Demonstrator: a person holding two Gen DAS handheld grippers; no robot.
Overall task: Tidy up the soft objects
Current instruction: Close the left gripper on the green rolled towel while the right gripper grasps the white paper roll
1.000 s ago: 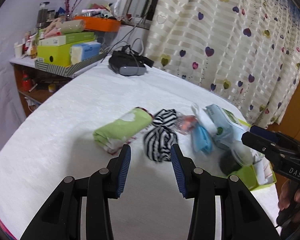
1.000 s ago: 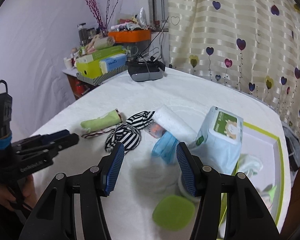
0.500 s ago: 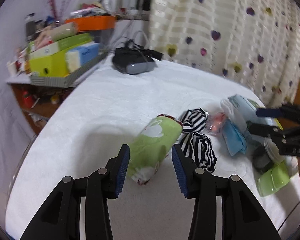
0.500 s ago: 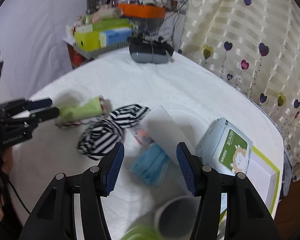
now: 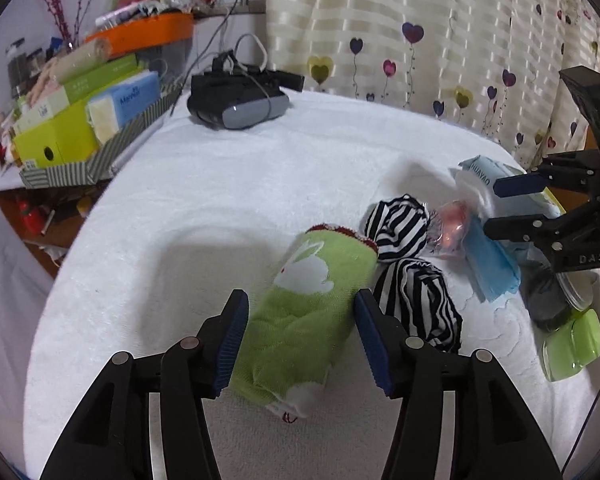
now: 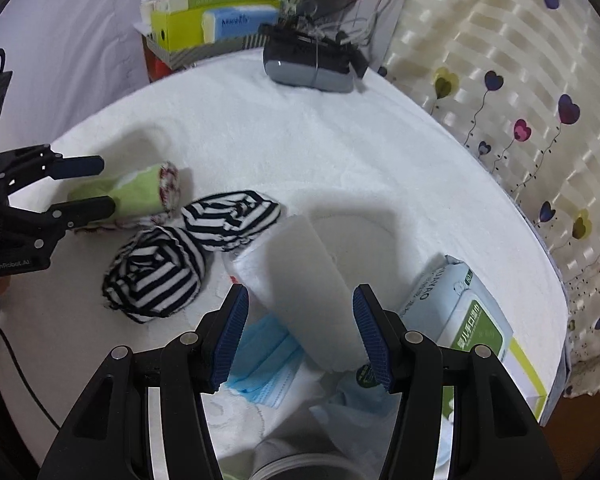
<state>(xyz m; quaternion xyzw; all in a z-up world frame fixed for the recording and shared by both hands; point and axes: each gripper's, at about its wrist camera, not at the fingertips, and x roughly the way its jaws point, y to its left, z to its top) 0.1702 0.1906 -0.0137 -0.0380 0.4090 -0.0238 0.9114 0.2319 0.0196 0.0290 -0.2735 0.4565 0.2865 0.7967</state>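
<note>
One rolled green towel (image 5: 308,312), long axis along the left tongs (image 5: 300,336).

left gripper (image 5: 298,338): jaws just opening, now straddling green sock roll (image 5: 304,320) | right gripper (image 6: 300,334): now over white roll (image 6: 308,292)

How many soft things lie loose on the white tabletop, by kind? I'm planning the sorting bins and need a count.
Rolled green rabbit-print sock: 1
Black-and-white striped rolled socks: 2
Folded blue face mask: 1
White padded roll: 1
Pale blue soft pack of wet wipes: 1
Total: 6
</note>
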